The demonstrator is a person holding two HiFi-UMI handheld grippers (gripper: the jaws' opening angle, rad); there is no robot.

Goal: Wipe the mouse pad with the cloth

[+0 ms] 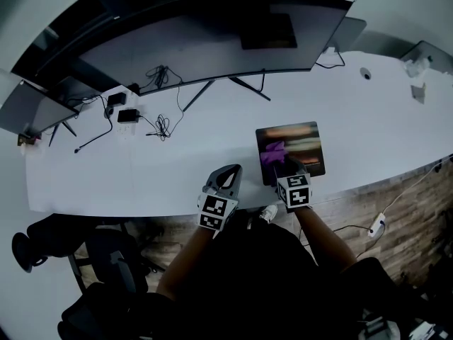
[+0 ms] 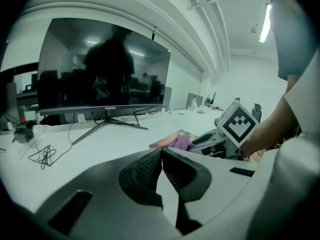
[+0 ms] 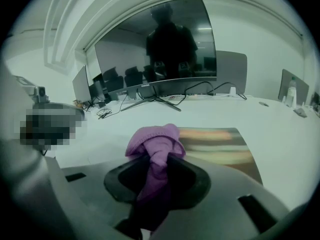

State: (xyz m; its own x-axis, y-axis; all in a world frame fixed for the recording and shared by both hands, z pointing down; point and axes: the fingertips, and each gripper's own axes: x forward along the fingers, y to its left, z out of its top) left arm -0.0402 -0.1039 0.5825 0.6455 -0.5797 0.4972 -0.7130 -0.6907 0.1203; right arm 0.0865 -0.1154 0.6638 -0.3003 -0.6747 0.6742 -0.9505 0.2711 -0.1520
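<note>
At the far left of the white curved bench (image 1: 177,176), a small dark side monitor (image 1: 28,108) is seen on its stand. Just right of it, two black adapters (image 1: 122,108) and a tangle of thin black cables (image 1: 161,126) lie on the bench top. Behind them, a wide curved black monitor (image 1: 205,37) on a splayed metal foot spans the middle of the bench, and its screen is dark. A black office chair (image 1: 106,261) is seen on the floor at the lower left, in front of the bench.

The left gripper (image 1: 231,170) is held at the near edge of the bench, left of the pad and apart from it. In the left gripper view its jaws (image 2: 161,151) are pressed together, with nothing between them.

To the right, a crumpled purple cloth (image 1: 272,153) is bunched over the near left part of a rectangular mouse pad with a dark, orange-streaked print (image 1: 301,144). The pad lies flat on the bench, close to the near edge and right of centre. The cloth (image 3: 155,141) is pinched by the right gripper (image 3: 160,166), whose jaws are closed on its lower folds, while the upper folds stand out ahead of the tips. In the head view the right gripper (image 1: 282,164) is placed at the pad's near left corner, pointing away from the person. The mouse pad (image 3: 215,141) stretches ahead and to the right of the cloth.
</note>
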